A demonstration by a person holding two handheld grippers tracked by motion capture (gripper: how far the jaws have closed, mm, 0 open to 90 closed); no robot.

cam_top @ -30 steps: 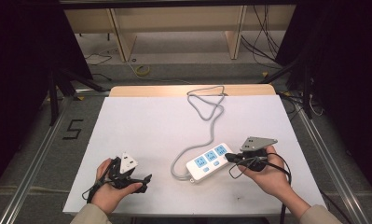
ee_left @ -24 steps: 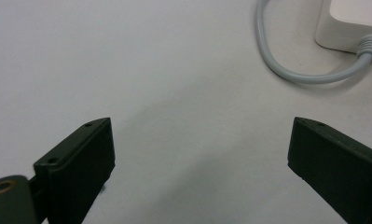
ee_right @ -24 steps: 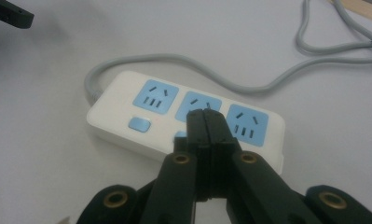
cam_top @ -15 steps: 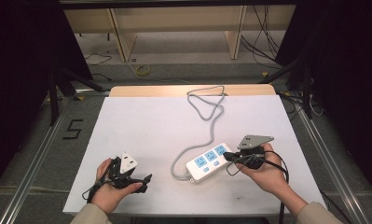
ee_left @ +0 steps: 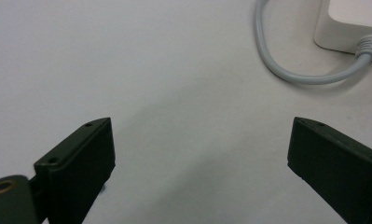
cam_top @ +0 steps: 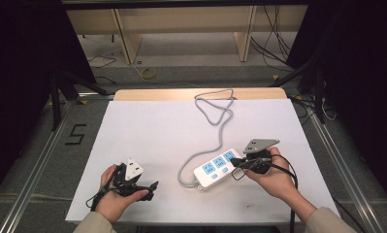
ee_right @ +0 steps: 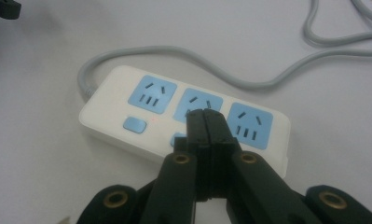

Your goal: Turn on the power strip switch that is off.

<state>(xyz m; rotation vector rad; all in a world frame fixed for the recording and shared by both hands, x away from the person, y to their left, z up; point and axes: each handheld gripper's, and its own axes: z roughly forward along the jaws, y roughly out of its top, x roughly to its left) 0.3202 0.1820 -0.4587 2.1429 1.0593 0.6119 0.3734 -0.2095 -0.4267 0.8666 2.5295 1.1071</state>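
on the white table [cam_top: 147,131], in the high view, a white power strip [cam_top: 219,167] with three blue sockets lies a little right of the middle, and its grey cable [cam_top: 215,116] runs in loops toward the far edge. the right gripper [cam_top: 240,163] is held low in the right hand [cam_top: 271,177], which comes from the bottom right, and its closed tips point to the left, onto the near end of the strip. the left gripper [cam_top: 147,187] rests near the front left edge, well apart from the strip, and the left hand [cam_top: 114,196] holds it almost level.

in the left gripper view the jaws stand wide apart with nothing between them, over bare table; a bend of the cable [ee_left: 286,70] and one corner of the strip [ee_left: 349,23] are at the top right.

in the right gripper view the jaws are pressed together and hold nothing. the right gripper [ee_right: 206,116] has its tips over the middle socket [ee_right: 197,105], just above a small blue switch button [ee_right: 178,140]; another button [ee_right: 135,124] sits below the first socket.

the step in hand seems to be pressing a switch with the closed tips. the next move probably calls for a short, straight push down onto the button, while the strip must not slide away.
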